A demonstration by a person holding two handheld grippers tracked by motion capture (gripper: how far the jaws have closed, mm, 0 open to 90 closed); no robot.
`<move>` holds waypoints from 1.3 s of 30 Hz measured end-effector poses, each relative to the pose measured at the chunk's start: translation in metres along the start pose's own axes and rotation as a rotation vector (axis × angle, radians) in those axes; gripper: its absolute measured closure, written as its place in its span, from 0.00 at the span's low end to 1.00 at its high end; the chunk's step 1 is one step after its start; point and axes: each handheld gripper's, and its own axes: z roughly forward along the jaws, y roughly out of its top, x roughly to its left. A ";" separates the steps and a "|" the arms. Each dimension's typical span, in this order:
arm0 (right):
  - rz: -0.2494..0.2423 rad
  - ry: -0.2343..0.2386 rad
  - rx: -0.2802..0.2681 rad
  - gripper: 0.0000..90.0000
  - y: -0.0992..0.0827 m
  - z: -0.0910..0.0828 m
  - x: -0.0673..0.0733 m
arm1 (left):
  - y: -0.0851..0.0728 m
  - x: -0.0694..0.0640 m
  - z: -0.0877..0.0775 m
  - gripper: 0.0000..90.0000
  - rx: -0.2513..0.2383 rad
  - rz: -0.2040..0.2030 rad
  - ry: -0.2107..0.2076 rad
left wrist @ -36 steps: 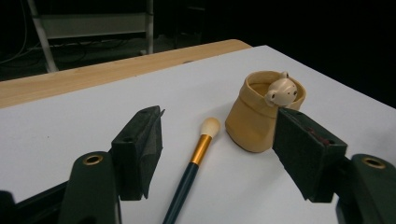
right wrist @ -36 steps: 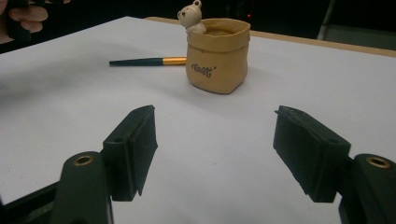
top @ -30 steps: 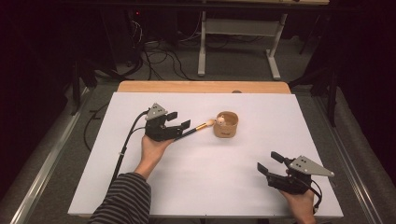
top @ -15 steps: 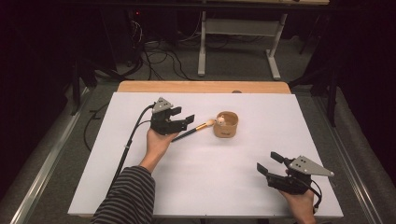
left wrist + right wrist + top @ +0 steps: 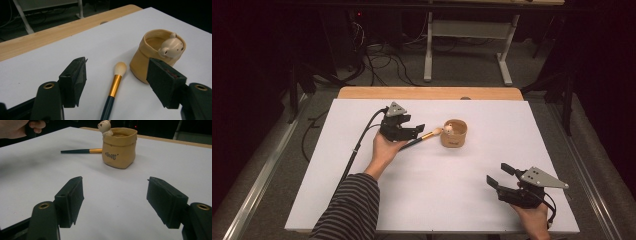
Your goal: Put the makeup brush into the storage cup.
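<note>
Two tongs, both wide, nothing held. L tongs [image 5: 414, 131]: jaws spread apart, pads bare; brush [image 5: 113, 87] lies flat on the sheet in the gap between them, touching neither pad, cream tip away from the tongs, gold band behind it, dark handle running back under the tongs. Cup [image 5: 152, 53], tan, sack-shaped, upright, stands just past the L tongs' right jaw, beside the brush tip; whether tip and cup touch, can't tell. Small bear figure [image 5: 172, 46] sits on the cup's rim, on the side nearer that jaw. R tongs [image 5: 501, 177]: jaws spread wide w/ bare sheet between them, well apart from cup and brush; seen from the R tongs, the cup stands ahead and between the jaw lines, brush handle sticking out to the cup's left. White sheet [image 5: 452, 200] covers the table; wood edge [image 5: 427, 93] shows on the far side from both tongs. Hand [image 5: 384, 149] w/ striped sleeve holds the L tongs.
</note>
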 end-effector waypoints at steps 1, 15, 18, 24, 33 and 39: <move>0.000 0.000 0.000 0.35 0.000 0.000 0.000 | 0.001 0.000 0.000 0.37 0.007 0.002 0.003; 0.000 0.003 0.002 0.35 0.000 0.000 0.000 | 0.007 0.002 0.003 0.38 0.147 0.091 0.028; -0.001 0.006 0.004 0.35 0.000 0.001 0.000 | 0.009 0.004 0.006 0.38 0.189 0.096 0.027; 0.000 0.001 0.008 0.35 0.000 0.001 0.001 | 0.014 0.006 0.010 0.38 0.248 0.108 0.026; -0.002 0.003 0.006 0.35 0.000 0.001 0.001 | 0.020 0.005 0.016 0.44 0.361 0.158 0.045; -0.004 0.006 0.003 0.35 0.000 0.001 0.000 | 0.025 -0.002 0.023 0.46 0.428 0.206 0.039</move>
